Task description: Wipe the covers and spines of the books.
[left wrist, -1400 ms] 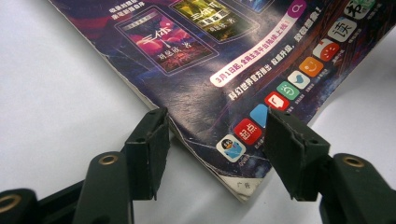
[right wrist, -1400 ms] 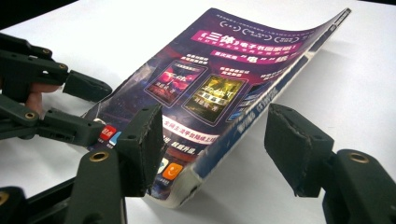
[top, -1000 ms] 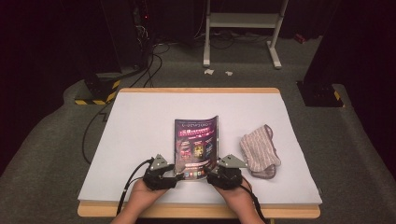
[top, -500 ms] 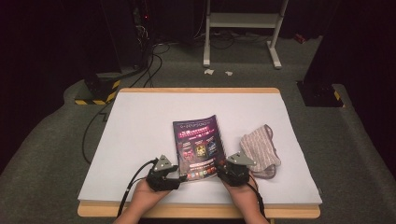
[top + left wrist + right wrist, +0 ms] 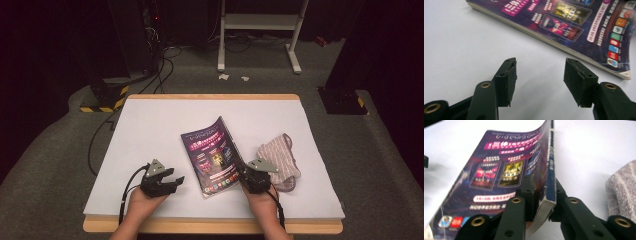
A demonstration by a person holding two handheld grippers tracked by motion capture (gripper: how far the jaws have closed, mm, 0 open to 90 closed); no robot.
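A: Centre of the high view: book [image 5: 214, 156] on the white table [image 5: 150, 130], right edge lifted, right gripper [image 5: 254, 179] clamped on its spine corner.

B: Cover text?

A: Too blurred to read. Left gripper [image 5: 167, 181] lower left, jaws apart, holding nothing. Striped cloth [image 5: 280, 161] right of the book.

Glossy purple paperback book [image 5: 499, 175] with rough paper page edges. Matt white table top [image 5: 150, 130], pale wood rim. Striped grey-pink knitted cloth [image 5: 280, 157], coarse.
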